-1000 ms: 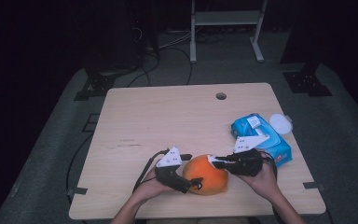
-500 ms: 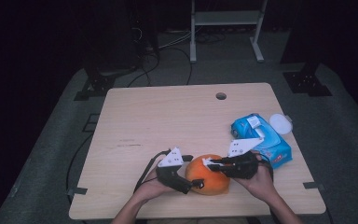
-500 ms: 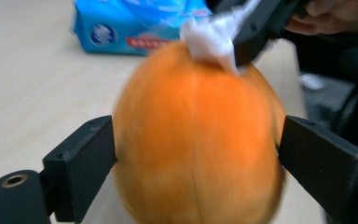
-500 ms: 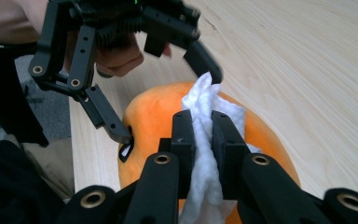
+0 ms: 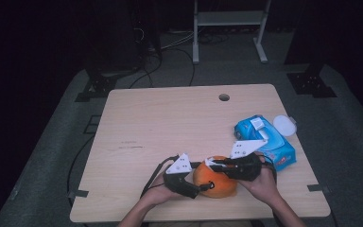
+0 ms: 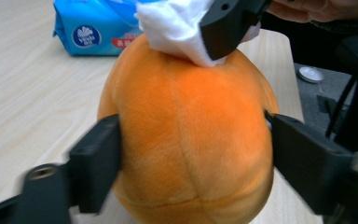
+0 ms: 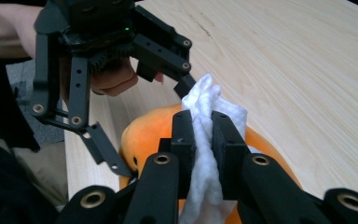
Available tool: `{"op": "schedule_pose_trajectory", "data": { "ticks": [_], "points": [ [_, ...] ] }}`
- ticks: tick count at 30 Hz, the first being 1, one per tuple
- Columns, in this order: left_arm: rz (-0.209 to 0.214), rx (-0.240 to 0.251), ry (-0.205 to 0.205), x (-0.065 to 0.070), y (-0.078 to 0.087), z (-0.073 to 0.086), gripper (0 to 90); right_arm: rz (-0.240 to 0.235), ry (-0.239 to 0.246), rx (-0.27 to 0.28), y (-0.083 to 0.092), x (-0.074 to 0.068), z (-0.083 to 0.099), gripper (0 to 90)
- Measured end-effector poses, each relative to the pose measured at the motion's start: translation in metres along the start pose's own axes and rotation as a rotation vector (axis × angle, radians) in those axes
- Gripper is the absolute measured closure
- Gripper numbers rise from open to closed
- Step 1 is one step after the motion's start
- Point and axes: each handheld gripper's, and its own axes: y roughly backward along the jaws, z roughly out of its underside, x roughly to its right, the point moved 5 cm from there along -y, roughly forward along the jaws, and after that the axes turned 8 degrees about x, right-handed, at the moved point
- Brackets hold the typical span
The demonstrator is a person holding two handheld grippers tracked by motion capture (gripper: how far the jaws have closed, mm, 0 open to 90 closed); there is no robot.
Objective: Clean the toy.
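Down near the front edge of the tabletop (image 5: 170, 123) sits an orange plush pumpkin (image 5: 215, 183), with both grippers on it. The left gripper (image 5: 203, 186) comes in from the pumpkin's left side, and in the left gripper view its two black jaws flank the pumpkin (image 6: 186, 140) on either side, touching the fuzzy surface at about mid-height; the jaws have just been closing, with the pumpkin between them, and they now press lightly against its flanks. The right gripper (image 5: 212, 164) reaches over the top of the pumpkin from the right. Its jaws are close together and clamped on a bunched white wipe (image 7: 205, 140), which sticks out above the jaw tips and hangs down between them in the right gripper view. That wipe (image 6: 177, 28) rests against the crown of the pumpkin, touching it. In the right gripper view the pumpkin (image 7: 154, 130) lies just beneath the wipe, with the left gripper (image 7: 140, 135) beyond it, held in a hand (image 7: 112, 77).

To the right of the pumpkin, near the right edge of the tabletop, lies a blue pack of wipes (image 5: 264, 142), with a round white lid (image 5: 284, 125) just beside its far corner. A small round hole (image 5: 224, 97) pierces the tabletop near its far edge, well apart from everything else.
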Motion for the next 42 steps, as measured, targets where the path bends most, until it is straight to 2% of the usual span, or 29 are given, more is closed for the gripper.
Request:
{"op": "schedule_pose_trajectory", "data": {
  "ticks": [2,4,6,8,11,13,14,16,18,21,24,26,29,32,34,36,39,42],
  "points": [
    [-0.006,0.004,0.004,0.000,0.000,-0.002,29.7,0.005,0.008,0.003,-0.001,-0.004,-0.002,80.2],
    [-0.012,0.001,0.002,0.002,0.000,-0.003,31.8,-0.033,0.013,0.017,-0.005,-0.014,-0.005,80.2],
    [-0.020,-0.008,-0.007,0.002,0.000,-0.003,32.4,-0.055,0.041,-0.002,-0.012,-0.024,-0.006,80.2],
    [-0.020,-0.004,0.007,0.000,0.001,-0.001,32.5,-0.050,0.066,-0.018,-0.014,-0.027,-0.007,80.2],
    [-0.019,0.005,0.025,-0.002,0.001,0.000,32.3,-0.013,0.060,-0.013,-0.006,-0.017,-0.008,80.2],
    [-0.013,0.002,0.024,-0.003,0.001,0.001,26.3,0.030,0.051,-0.022,0.002,-0.007,-0.004,80.2],
    [0.013,-0.003,0.040,-0.002,0.000,0.002,21.5,0.032,0.036,-0.020,0.005,-0.003,-0.001,80.2],
    [0.001,-0.011,0.023,-0.002,-0.003,0.004,19.1,0.036,0.015,-0.013,0.006,0.001,0.004,80.2],
    [-0.011,-0.011,0.018,-0.002,-0.003,0.003,22.8,0.030,0.002,-0.009,0.004,0.002,0.004,80.2],
    [-0.020,-0.006,0.021,-0.002,-0.001,0.001,30.0,0.010,0.020,0.000,0.000,-0.006,0.000,80.1],
    [-0.025,-0.012,0.020,-0.002,-0.001,0.001,31.1,-0.047,0.032,0.006,-0.007,-0.020,-0.003,80.2],
    [-0.028,-0.010,0.030,-0.003,-0.001,0.002,31.7,-0.049,0.061,-0.011,-0.011,-0.025,-0.005,80.2],
    [-0.030,-0.007,0.048,-0.006,0.000,0.004,32.0,-0.019,0.063,-0.020,-0.006,-0.018,-0.006,80.2],
    [-0.015,0.002,0.060,-0.007,0.000,0.005,30.5,0.040,0.053,-0.037,0.003,-0.004,0.000,80.2],
    [0.002,0.007,0.088,-0.007,-0.002,0.005,25.1,0.023,0.017,-0.034,0.006,0.001,0.006,80.2],
    [-0.003,0.003,0.078,-0.007,-0.002,0.005,25.7,0.021,0.012,-0.033,0.005,0.002,0.006,80.2],
    [-0.019,-0.004,0.045,-0.003,-0.002,0.002,30.2,0.016,0.035,-0.027,0.000,-0.008,0.001,80.2],
    [-0.021,-0.019,-0.015,0.006,-0.006,-0.002,31.0,-0.047,0.044,-0.013,-0.011,-0.024,-0.006,80.2]
  ]
}}
